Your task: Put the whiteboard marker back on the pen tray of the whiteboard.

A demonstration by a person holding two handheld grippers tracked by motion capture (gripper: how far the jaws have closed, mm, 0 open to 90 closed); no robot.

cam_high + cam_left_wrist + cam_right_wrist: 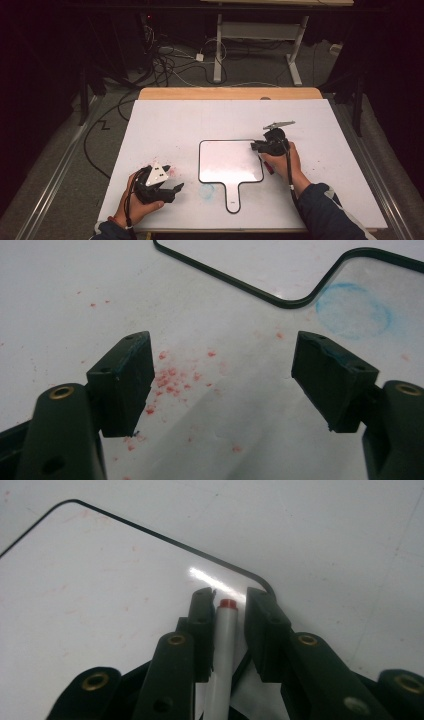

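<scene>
I read the marker [223, 645] as light, rigid and smooth-barrelled, so it may slip; I would grip it mid-barrel. It lies between the jaws of my right gripper [226, 600], red end pointing forward. The jaws are slightly parted: the left pad is against the barrel, the right shows a gap. Beyond sits the whiteboard [227, 160], the marker at its right edge. My left gripper [222, 375] stands wide open, empty, over the table [165, 125].
</scene>
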